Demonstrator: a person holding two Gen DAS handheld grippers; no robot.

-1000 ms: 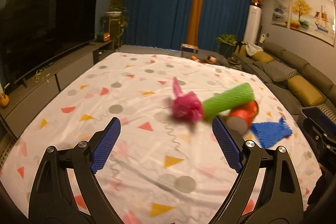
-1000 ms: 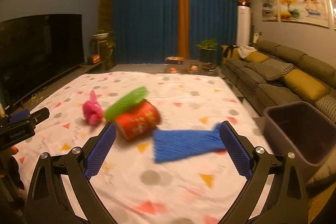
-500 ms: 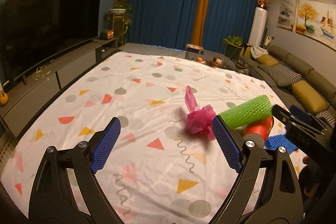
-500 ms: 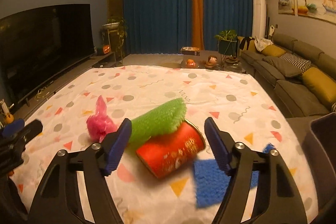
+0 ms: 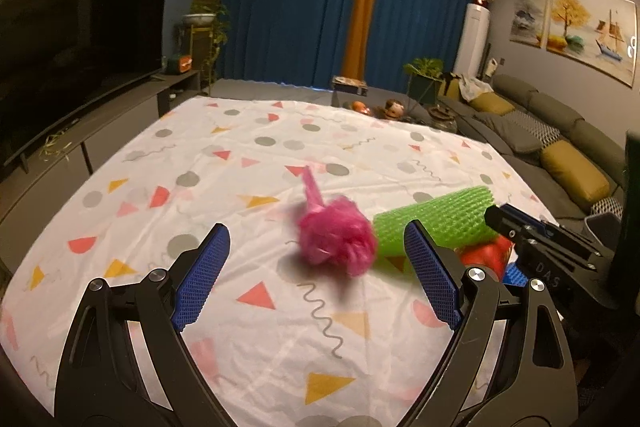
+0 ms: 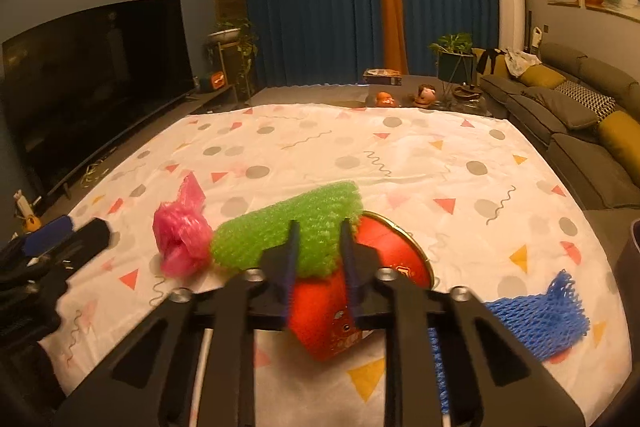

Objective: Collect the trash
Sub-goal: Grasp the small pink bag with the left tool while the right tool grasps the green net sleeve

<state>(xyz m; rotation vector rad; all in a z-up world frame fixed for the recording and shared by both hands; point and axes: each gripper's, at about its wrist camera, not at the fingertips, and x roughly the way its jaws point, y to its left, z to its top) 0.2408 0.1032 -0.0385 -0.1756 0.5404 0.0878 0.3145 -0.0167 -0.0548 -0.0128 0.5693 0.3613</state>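
The green foam net (image 6: 296, 227), a soft mesh sleeve, lay near the middle of the sheet (image 6: 400, 163), resting against the far-left side of the red can (image 6: 352, 291). It looked very light and springy, likely to squash flat under any pinch and unlikely to slip, so a bite across its near edge should do. The right gripper (image 6: 318, 259) had just been closing and its jaws stood nearly together, pinching a fold of the green net at that near edge. Whether the pads also touched the can beneath could not be told.

The can looked stiff, smooth and prone to roll; it would want a hold across its body. Left of the net lay a crumpled pink bag (image 6: 182, 231), thin and limp, easy to pinch anywhere. To the right, nearer, lay a blue net (image 6: 536, 315), flat and as soft as the green one.

The right gripper pointed forward and somewhat down over the can. The left gripper (image 5: 316, 275) hung over the near left part of the sheet, tilted down likewise, its jaws wide apart and empty, with the pink bag (image 5: 336, 239) just beyond them
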